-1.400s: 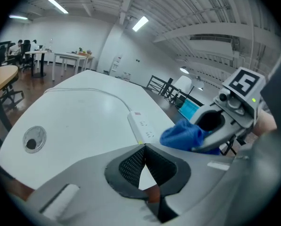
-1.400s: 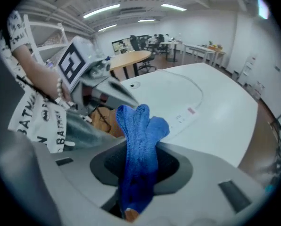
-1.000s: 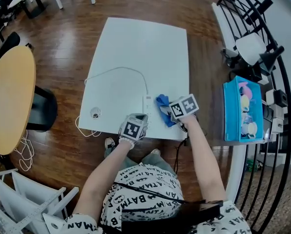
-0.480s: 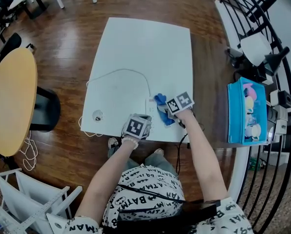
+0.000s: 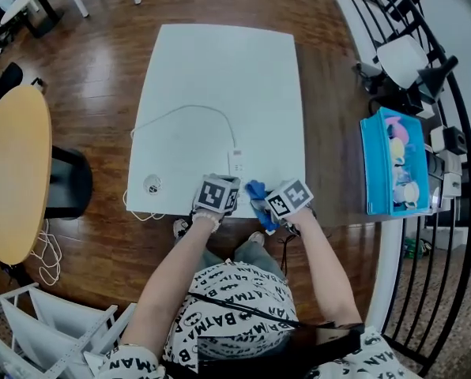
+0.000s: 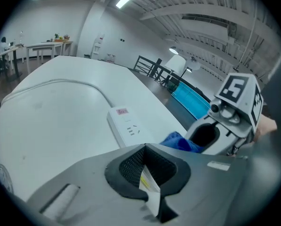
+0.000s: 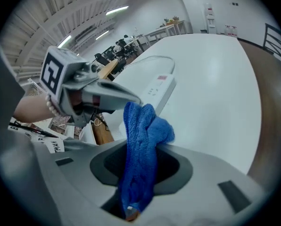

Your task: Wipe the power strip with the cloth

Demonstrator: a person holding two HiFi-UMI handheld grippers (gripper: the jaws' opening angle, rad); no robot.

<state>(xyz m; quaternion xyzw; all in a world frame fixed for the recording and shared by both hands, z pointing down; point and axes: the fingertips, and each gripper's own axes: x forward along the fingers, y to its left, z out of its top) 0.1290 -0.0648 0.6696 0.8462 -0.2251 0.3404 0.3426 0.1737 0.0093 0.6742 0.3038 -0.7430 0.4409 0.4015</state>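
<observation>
A white power strip (image 5: 236, 164) lies near the front edge of the white table (image 5: 220, 69), and its cable (image 5: 180, 113) curves off to the left. My right gripper (image 5: 287, 200) is shut on a blue cloth (image 5: 259, 198), which hangs bunched from the jaws (image 7: 133, 192) just right of the strip's near end (image 7: 160, 89). My left gripper (image 5: 216, 196) sits at the strip's near left, jaws shut (image 6: 150, 192), with only a small white tag showing between them. The strip (image 6: 126, 126) lies ahead of it, its near end hidden by the gripper body.
A round white disc (image 5: 151, 185) rests at the table's front left corner. A blue bin (image 5: 378, 164) with small items stands to the right, beside a black railing (image 5: 449, 133). A round wooden table (image 5: 10, 172) and a dark chair (image 5: 69, 180) are to the left.
The right gripper has drawn the cloth back toward the table's front edge, from beside the strip's middle to its near end. The left gripper has stayed at the strip's near left.
</observation>
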